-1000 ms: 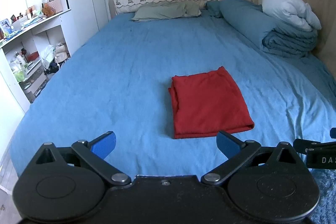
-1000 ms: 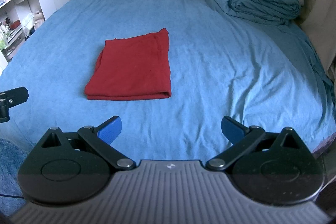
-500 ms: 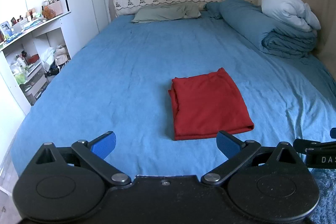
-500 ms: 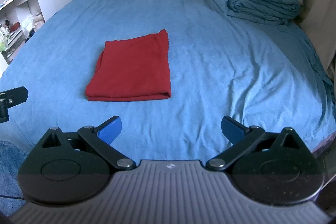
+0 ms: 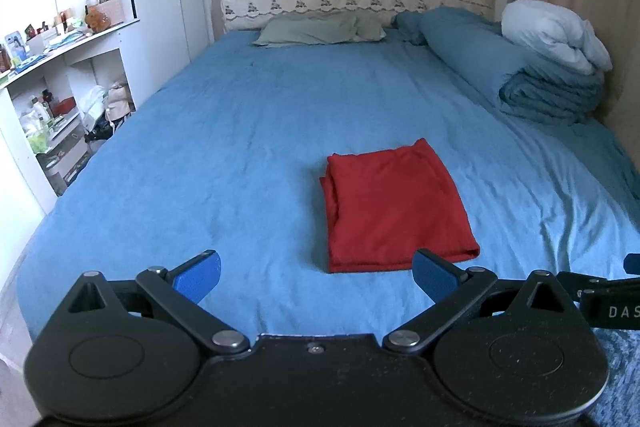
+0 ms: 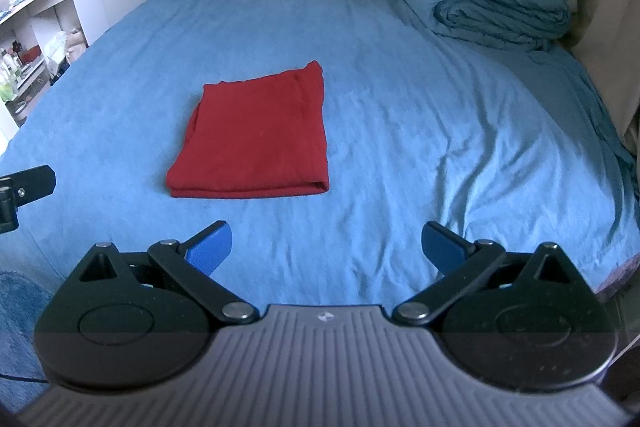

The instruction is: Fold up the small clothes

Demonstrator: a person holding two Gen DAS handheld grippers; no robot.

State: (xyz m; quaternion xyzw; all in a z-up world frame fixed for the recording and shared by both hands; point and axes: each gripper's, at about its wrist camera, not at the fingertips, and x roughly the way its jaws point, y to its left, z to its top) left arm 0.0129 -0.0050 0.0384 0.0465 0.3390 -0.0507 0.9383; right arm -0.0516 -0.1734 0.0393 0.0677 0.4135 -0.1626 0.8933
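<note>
Red garment (image 5: pixel 394 205) folded on bed (image 5: pixel 248 131): soft, light, best pinched at near-edge corners; left gripper (image 5: pixel 316 273) and right gripper (image 6: pixel 326 245) fingers spread, nothing held

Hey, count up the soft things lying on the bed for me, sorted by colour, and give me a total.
Red: 1, the folded red garment
Grey-green: 1, the flat pillow by the headboard
Teal blue: 1, the folded duvet along the right side
Pale white-blue: 1, the bundled quilt on top of the duvet
Total: 4, not counting the blue sheet itself.
</note>
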